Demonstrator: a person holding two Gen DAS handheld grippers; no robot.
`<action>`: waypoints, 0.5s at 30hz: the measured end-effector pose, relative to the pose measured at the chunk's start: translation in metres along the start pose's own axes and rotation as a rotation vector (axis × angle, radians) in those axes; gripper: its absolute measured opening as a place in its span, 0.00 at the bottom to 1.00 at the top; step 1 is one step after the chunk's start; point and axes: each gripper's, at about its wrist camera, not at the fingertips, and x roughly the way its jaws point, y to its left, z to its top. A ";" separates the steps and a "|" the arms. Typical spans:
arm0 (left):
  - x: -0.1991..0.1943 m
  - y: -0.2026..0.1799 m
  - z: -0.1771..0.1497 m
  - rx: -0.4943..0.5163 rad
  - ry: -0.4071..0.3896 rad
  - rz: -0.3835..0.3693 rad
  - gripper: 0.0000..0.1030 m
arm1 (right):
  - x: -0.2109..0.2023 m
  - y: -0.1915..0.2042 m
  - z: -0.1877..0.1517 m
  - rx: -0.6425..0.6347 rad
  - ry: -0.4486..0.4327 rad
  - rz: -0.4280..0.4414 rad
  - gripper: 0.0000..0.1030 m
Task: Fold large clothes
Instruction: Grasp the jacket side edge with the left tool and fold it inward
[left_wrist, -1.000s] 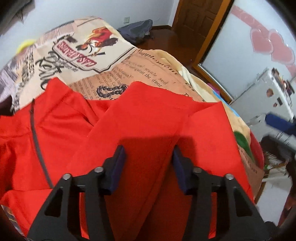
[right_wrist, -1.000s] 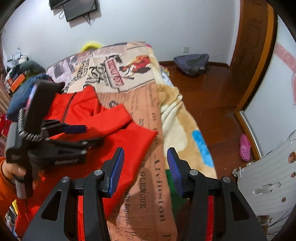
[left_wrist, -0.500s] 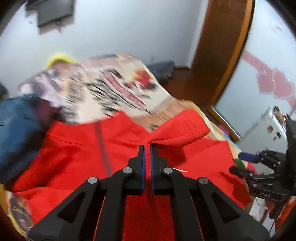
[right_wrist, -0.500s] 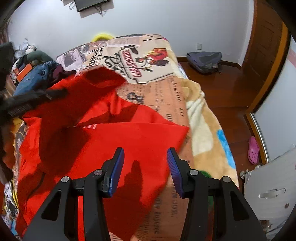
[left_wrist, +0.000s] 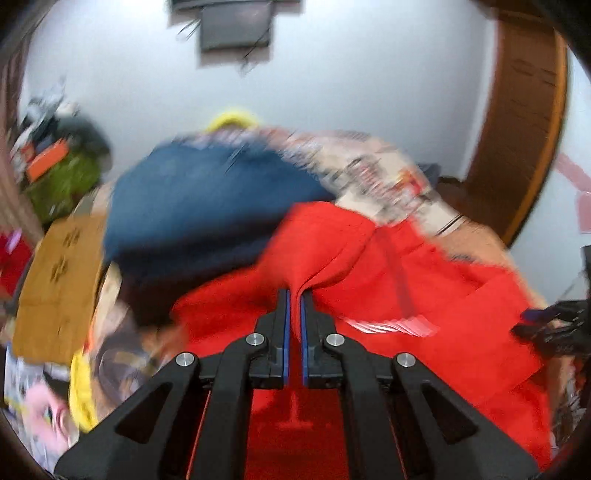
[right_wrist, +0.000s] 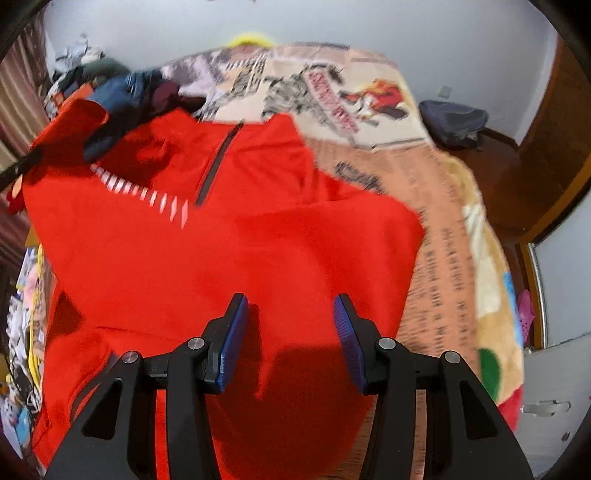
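A large red zip-neck top (right_wrist: 221, 258) lies spread on the bed, with a dark zip (right_wrist: 216, 166) and white slanted stripes on its chest. My left gripper (left_wrist: 294, 295) is shut on a fold of its red fabric (left_wrist: 321, 251), which rises in a peak from the jaws; the view is blurred by motion. My right gripper (right_wrist: 290, 306) hovers open over the lower body of the top, nothing between its blue pads (right_wrist: 232, 332). In the left wrist view the right gripper (left_wrist: 546, 325) shows at the right edge.
A newspaper-print blanket (right_wrist: 369, 110) covers the bed. Blue jeans (left_wrist: 203, 199) lie heaped beyond the top. A cardboard box (left_wrist: 55, 277) and clutter sit to the left, a dark backpack (right_wrist: 454, 122) on the wooden floor, a wooden door (left_wrist: 524, 129) to the right.
My left gripper closed on the red fabric and carried it up and across toward the jeans side. The right gripper, still open, moved over the top's body.
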 end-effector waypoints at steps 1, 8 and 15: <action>0.008 0.014 -0.013 -0.028 0.043 -0.001 0.03 | 0.006 0.004 -0.002 -0.006 0.015 -0.002 0.44; 0.044 0.067 -0.081 -0.225 0.249 -0.054 0.07 | 0.009 0.016 -0.006 -0.055 0.001 -0.059 0.53; 0.051 0.072 -0.097 -0.302 0.286 -0.080 0.11 | 0.005 0.013 -0.006 -0.034 -0.002 -0.046 0.53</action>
